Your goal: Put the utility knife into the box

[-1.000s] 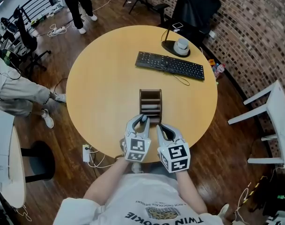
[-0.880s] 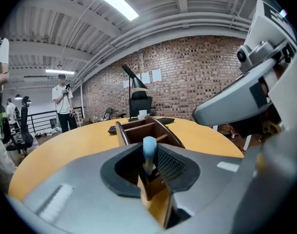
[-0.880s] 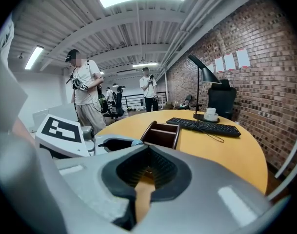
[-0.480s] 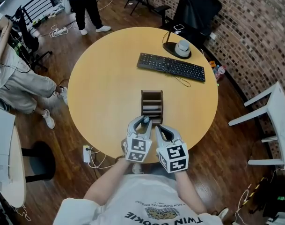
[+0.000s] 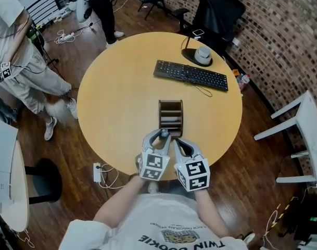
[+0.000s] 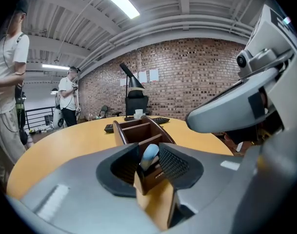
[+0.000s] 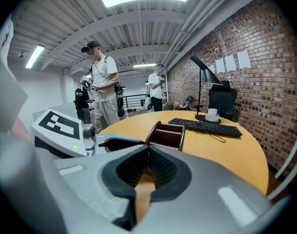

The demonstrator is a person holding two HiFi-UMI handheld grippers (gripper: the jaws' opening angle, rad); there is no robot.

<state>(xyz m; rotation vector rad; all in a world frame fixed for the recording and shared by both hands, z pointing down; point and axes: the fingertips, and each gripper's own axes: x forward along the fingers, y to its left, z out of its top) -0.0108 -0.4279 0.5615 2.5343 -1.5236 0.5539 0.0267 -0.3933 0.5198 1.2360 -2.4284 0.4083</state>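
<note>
At the near end of the brown divided box [image 5: 161,113], which lies end-on to the person close to the near edge of the round worktop [image 5: 122,87], both tools are gathered. Left tool [image 5: 159,135]: its jaws are opening and stand wide. The utility knife [image 6: 149,154] is between them, upright, with its pale rounded end showing above the wall of the box's nearest compartment. The left pad stands clear of the knife. The right pad is just beside it, and contact there cannot be confirmed. Judgement: the knife is carried by the compartment and no longer by the grip. Right tool [image 5: 181,141]: just right of the left one, jaws closed together with nothing between them, and apparently taking no part. A keyboard [image 5: 190,73] lies well apart on the far side and is not involved. Progress: the placement looks essentially complete, since the knife is inside the box. Outstanding: the left tool must draw back toward the near edge without catching the knife's end, and the knife must not tip out over the near wall.
</note>
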